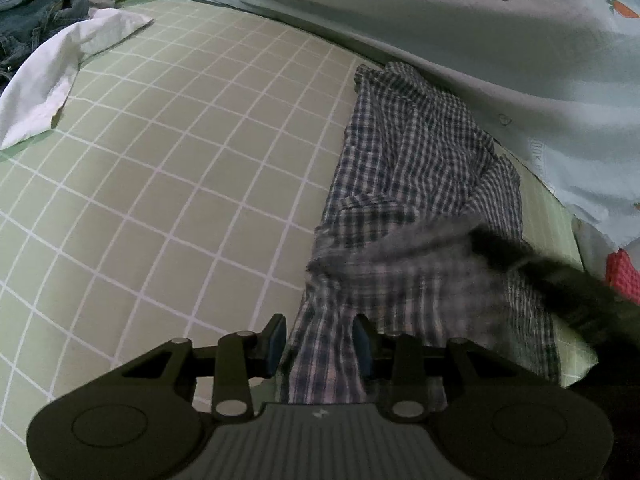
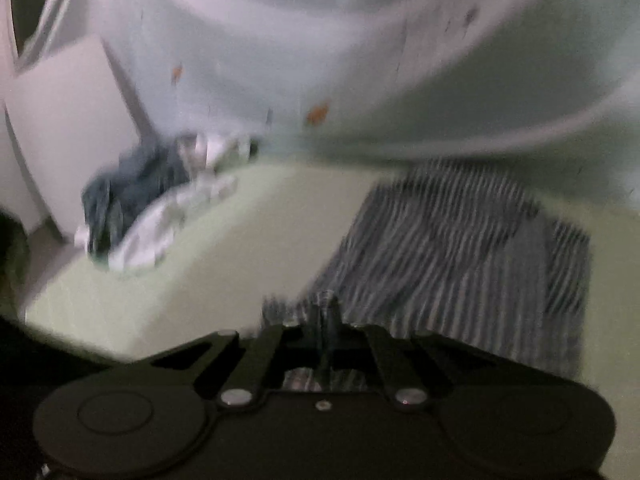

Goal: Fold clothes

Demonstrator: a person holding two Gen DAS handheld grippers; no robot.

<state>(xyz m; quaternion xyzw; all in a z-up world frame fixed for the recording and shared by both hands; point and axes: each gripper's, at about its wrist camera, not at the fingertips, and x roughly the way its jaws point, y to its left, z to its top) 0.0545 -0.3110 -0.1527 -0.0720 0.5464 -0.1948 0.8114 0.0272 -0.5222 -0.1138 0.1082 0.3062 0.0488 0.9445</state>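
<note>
right fingers (image 2: 326, 320) pinch checked shirt (image 2: 460, 248)

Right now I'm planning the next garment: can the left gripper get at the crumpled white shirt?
Probably yes: the left gripper is open, and only bare green checked sheet lies between it and the crumpled white shirt.

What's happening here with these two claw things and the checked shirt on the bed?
A person is folding laundry on a bed, holding a two-finger tool in each hand. The left gripper is open, its fingers either side of the near edge of the checked shirt, not yet pinching it. The right gripper is shut on a bit of that shirt; its view is blurred. The shirt lies rumpled on the green grid sheet. A white garment and jeans wait farther off.
</note>
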